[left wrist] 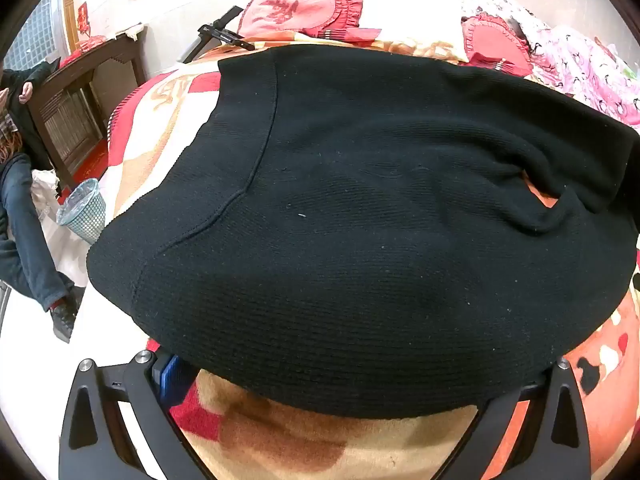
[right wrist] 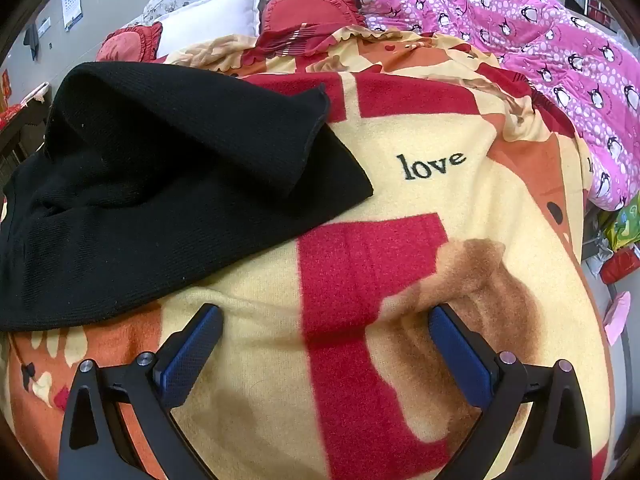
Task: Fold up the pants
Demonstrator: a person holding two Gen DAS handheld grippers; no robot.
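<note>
Black knit pants [left wrist: 360,208] lie spread on a red and cream blanket [left wrist: 320,448] on a bed and fill most of the left wrist view. Their waistband seam runs down the left side. My left gripper [left wrist: 348,384] is open wide at the pants' near edge, and the cloth hides both fingertips; only the left blue pad [left wrist: 172,376] shows. In the right wrist view the pants [right wrist: 160,208] lie at the left, with one leg end folded over the other. My right gripper [right wrist: 324,314] is open over bare blanket [right wrist: 420,200], right of the pants, holding nothing.
Red frilled pillows [left wrist: 304,8] and a white pillow [right wrist: 216,20] lie at the head of the bed. A pink penguin quilt [right wrist: 540,64] is piled at the right. Left of the bed are a mesh waste basket [left wrist: 84,212], a dark wooden cabinet [left wrist: 72,108] and a seated person's leg [left wrist: 28,240].
</note>
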